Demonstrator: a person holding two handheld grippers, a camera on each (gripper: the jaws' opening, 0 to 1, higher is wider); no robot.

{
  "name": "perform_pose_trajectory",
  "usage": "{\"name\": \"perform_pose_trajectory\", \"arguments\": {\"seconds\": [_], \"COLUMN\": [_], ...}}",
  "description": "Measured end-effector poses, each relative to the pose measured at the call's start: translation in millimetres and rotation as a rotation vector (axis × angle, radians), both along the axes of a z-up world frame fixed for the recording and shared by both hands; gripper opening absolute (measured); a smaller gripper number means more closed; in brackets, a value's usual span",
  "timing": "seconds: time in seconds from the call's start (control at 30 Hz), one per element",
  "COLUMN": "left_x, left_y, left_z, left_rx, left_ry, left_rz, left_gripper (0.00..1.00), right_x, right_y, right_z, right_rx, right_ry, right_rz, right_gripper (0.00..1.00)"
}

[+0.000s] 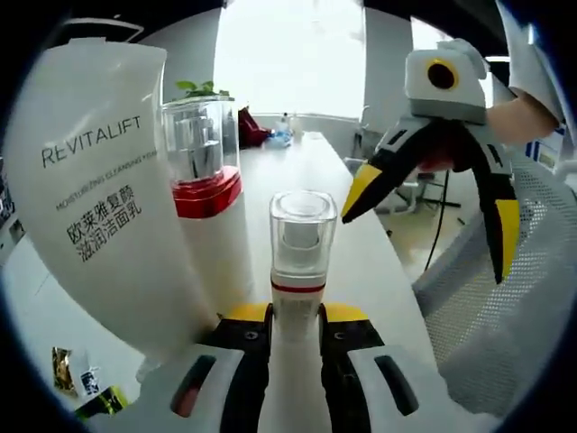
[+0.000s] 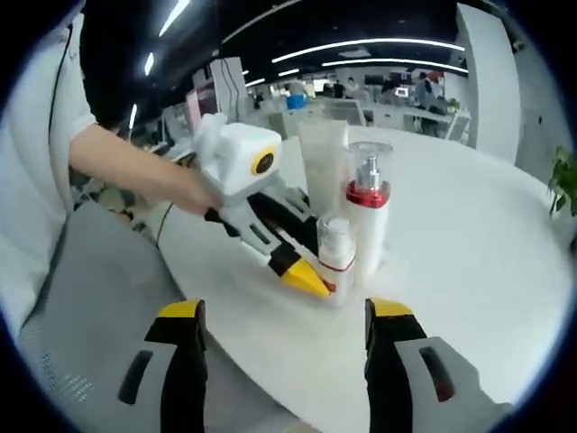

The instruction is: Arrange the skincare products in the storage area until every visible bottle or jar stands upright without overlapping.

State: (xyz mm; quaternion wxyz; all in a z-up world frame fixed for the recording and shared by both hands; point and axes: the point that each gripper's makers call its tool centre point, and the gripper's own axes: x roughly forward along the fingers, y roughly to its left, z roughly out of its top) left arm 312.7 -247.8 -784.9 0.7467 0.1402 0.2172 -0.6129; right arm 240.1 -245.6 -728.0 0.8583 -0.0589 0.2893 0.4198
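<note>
White tabletop in what looks like an open office, daylight window at the far end, and the products are bunched up right at the table's edge

Nearest thing first: the left gripper has its jaws pressed in on the base of the small bottle, the one with the clear cap and red band. It's standing upright on the table, and from the right gripper view you can see the yellow tips hugging it low down. Just past it and off to the claw's left is the taller pump bottle with the red collar, also upright, and closer on that same side the big white REVITALIFT tube looks to be leaning a bit, though that may just be the lens

The right gripper is spread wide, hanging short of the group with nothing in it

My take: let go of the small bottle slowly and back straight out, a low grip can tip it. Keep clear of the pump bottle behind. Then I'd check that tube next
</note>
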Motion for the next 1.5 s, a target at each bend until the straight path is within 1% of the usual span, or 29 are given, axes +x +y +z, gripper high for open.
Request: {"name": "perform_pose_trajectory", "arguments": {"seconds": [0.27,0.53,0.63,0.97,1.17,1.3,1.43,1.5], "left_x": [-2.5,-1.7,-1.1,-1.4,-4.4,-5.8,-10.6,-13.5], "left_y": [0,1,3,10,18,27,35,40], "left_z": [0.1,3.2,2.6,4.2,11.0,13.8,21.6,24.4], "left_rx": [0.000,-0.005,-0.001,0.014,0.024,0.025,0.011,0.011], "left_ry": [0.011,0.014,0.013,0.001,-0.007,-0.010,0.003,0.006], "left_rz": [-0.003,0.003,0.005,0.014,0.027,0.044,0.073,0.085], "left_gripper": [0.17,0.17,0.17,0.19,0.19,0.21,0.27,0.29], "right_x": [1,2,3,3,4,4,3,2], "right_y": [2,2,2,4,8,16,22,24], "right_z": [9.3,11.7,10.6,12.9,20.6,26.4,25.7,27.6], "right_rx": [0.069,0.085,0.081,0.082,0.087,0.089,0.092,0.095], "right_ry": [0.008,0.011,0.015,0.014,-0.001,-0.021,-0.003,-0.008], "right_rz": [-0.051,-0.074,-0.083,-0.089,-0.100,-0.099,-0.105,-0.106], "right_gripper": [0.82,0.92,0.99,1.00,1.00,1.00,1.00,1.00]}}
